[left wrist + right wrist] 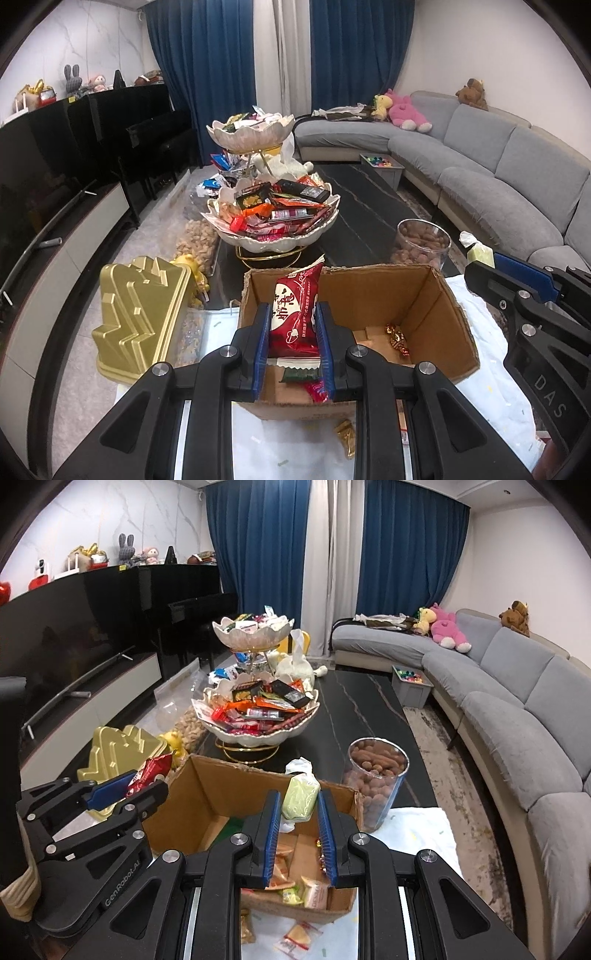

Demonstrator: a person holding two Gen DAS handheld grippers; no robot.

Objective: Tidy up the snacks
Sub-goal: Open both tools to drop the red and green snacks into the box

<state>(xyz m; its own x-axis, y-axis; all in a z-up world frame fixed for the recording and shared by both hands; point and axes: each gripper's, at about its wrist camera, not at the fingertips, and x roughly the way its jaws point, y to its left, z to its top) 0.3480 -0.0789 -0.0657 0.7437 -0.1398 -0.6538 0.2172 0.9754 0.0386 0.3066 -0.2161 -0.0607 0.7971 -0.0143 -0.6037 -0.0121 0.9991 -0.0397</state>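
Both grippers carry a snack above the open cardboard box [436,317], and the main risk is in how little each one holds. The left gripper [293,332] is clamped on a red packet [295,306] low down, so most of the packet stands free above the pads; judged from that, a quick swing could tip it or let it slide out. The right gripper [295,812] is clamped on a pale green wrapped sweet [300,799] that looks soft and rounded, so it may squirm loose or get squashed. A drop here would most likely land back in the box, among the loose wrapped pieces on its floor, or on the white cloth [480,332] where a gold sweet [345,439] already lies.

Further out, the path to the tiered snack stand [280,236] passes a glass jar of nuts [421,243] on the right and a gold tin [144,314] on the left; a wide sweep could knock either. The stand's lower bowl is already heaped with packets, some overhanging the rim, so another piece set on top may slip off onto the dark table [369,206]. The upper bowl [251,133] is also full.

The red packet is glossy, with white lettering and a crimped top edge. The green sweet has a twisted clear wrapper end.
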